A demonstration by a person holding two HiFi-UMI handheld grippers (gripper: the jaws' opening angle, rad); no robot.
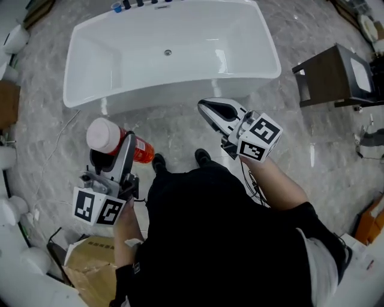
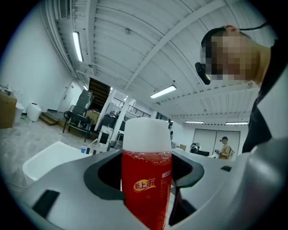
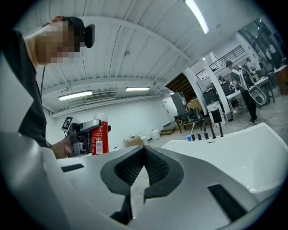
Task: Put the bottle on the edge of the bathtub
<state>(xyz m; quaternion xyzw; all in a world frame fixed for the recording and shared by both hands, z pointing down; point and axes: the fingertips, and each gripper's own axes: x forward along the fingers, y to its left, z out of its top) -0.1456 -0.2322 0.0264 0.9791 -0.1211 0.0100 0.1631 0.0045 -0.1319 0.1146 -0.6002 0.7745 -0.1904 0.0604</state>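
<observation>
Left claw (image 1: 113, 154) around red bottle (image 2: 147, 179) with tall white cap

The left gripper (image 2: 146, 173) has its grey jaws pressed against both sides of a red bottle (image 2: 146, 195) with a white cap (image 2: 147, 134), upright between them, with the white bathtub (image 2: 47, 161) beyond at far left.

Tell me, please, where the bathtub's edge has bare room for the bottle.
The bathtub has its near rim bare from corner to corner, and both side rims are bare too. The far rim is crowded left of centre by a blue cup and small dark items. The bottle sits in the left gripper.
</observation>
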